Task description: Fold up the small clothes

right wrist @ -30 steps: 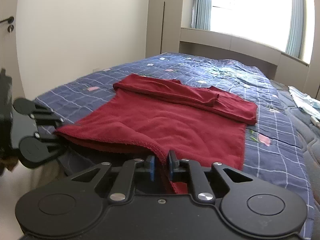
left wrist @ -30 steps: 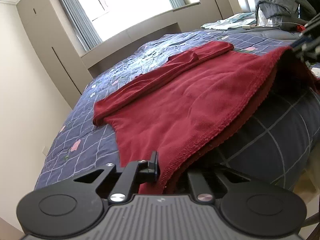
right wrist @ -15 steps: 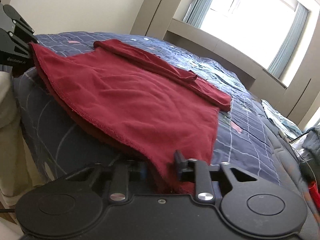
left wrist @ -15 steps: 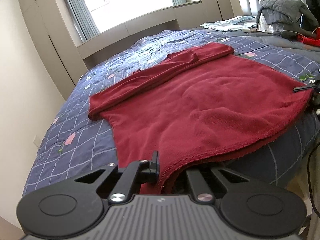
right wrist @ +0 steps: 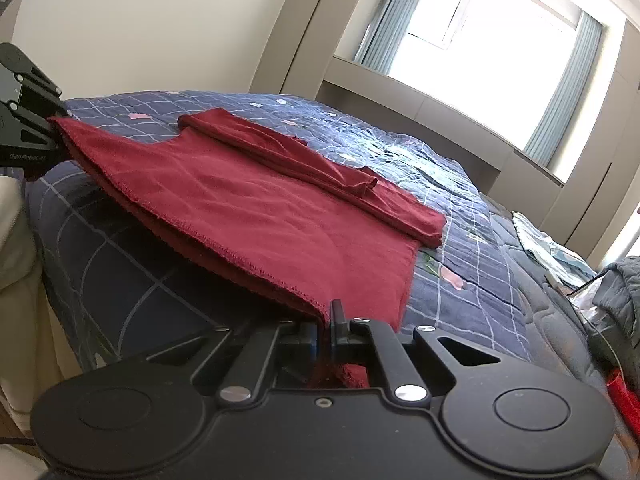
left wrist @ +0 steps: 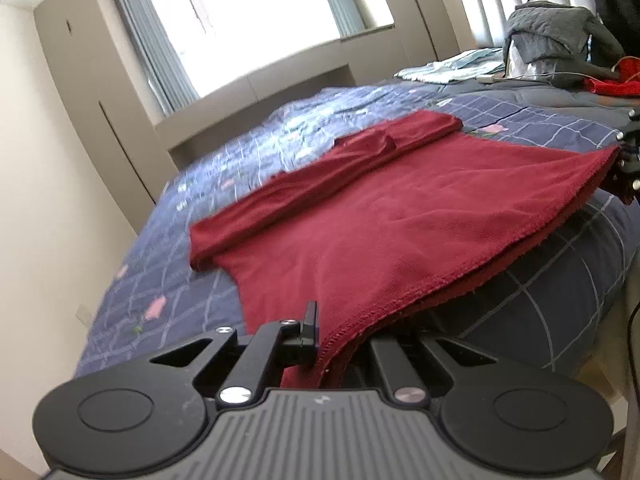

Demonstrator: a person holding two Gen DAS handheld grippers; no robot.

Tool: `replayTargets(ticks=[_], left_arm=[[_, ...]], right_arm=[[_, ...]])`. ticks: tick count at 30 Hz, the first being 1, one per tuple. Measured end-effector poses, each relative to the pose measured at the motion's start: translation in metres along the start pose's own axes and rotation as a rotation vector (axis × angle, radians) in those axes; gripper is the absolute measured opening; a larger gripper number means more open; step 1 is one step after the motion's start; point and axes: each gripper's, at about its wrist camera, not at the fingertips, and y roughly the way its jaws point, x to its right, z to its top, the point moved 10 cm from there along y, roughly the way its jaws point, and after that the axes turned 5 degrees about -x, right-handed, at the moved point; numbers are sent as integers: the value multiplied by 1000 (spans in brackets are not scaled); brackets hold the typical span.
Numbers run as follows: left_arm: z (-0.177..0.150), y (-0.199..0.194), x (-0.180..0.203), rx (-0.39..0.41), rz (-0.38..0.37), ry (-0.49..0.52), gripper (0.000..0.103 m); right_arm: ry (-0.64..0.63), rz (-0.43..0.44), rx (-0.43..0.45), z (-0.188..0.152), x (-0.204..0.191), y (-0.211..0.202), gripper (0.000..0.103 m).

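Note:
A dark red sweater lies spread on the blue checked bed quilt, its sleeves folded across the far end. My left gripper is shut on one corner of the hem. My right gripper is shut on the other hem corner; the sweater stretches between them, with the hem edge taut over the bed's near edge. The right gripper also shows at the right edge of the left wrist view, and the left gripper at the left edge of the right wrist view.
A grey jacket and light blue clothes lie near the headboard. Another red garment lies at the right. A cream wall and wardrobe flank the bed's far side.
Both grippers have kept hold of the hem and drawn it tighter across the bed's edge; the right gripper's jaws have closed tighter on the corner.

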Motion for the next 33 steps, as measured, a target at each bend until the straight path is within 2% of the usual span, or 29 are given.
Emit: replayTargets(ticks=[6, 12, 16, 19, 23, 27, 33], left_arm=[[2, -16, -7, 30, -13, 24, 2], [-15, -57, -8, 42, -61, 120, 2], [-36, -93, -3, 11, -143, 174, 2], [-57, -117, 6, -40, -229, 227, 2], [-70, -126, 10, -115, -329, 261, 2], [-49, -113, -6, -136, -386, 199, 2], [15, -82, -41, -107, -374, 140, 3]], right_arm=[[-19, -1, 22, 11, -2, -22, 4], [-76, 46, 17, 16, -14, -63, 4], [-126, 118, -33, 7, -29, -97, 4], [-144, 221, -115, -4, -45, -124, 4], [-173, 323, -213, -12, -58, -139, 4], [-150, 367, -239, 5, -53, -127, 4], [-117, 333, -194, 62, -8, -82, 4]])
